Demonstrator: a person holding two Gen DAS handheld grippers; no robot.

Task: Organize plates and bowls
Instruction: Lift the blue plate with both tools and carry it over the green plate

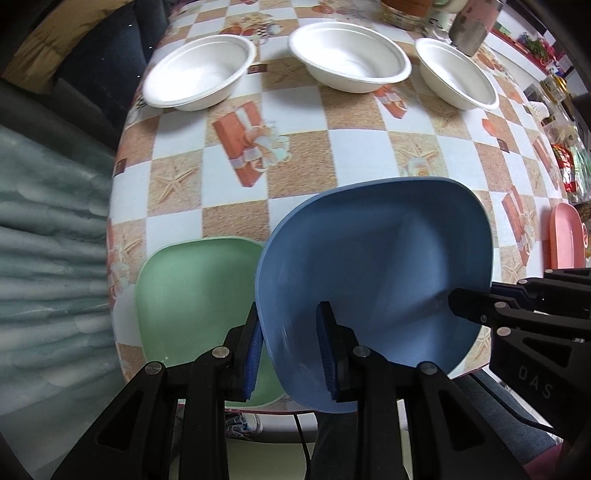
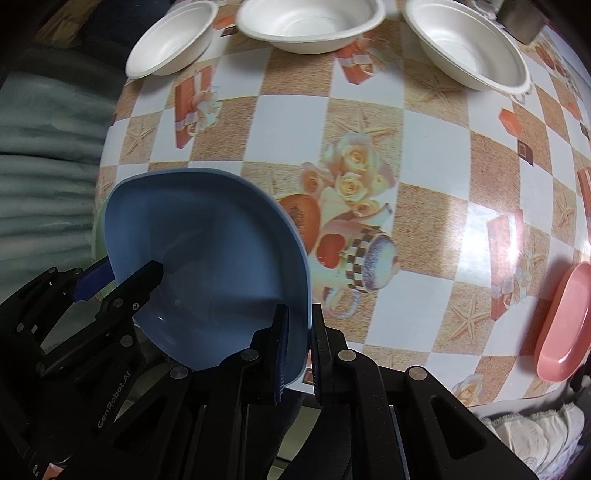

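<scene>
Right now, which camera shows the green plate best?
The left wrist view: the green plate lies on the table beside the lifted blue plate, most of it visible. The right wrist view shows only a green sliver behind the blue plate's left edge.

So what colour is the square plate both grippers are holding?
Blue: the square plastic plate shows best in the left wrist view.

Both wrist views look steeply down from close above the near edge of the bench, facing its far edge. The left sits nearer the left edge. They share the blue plate and three white bowls.
</scene>
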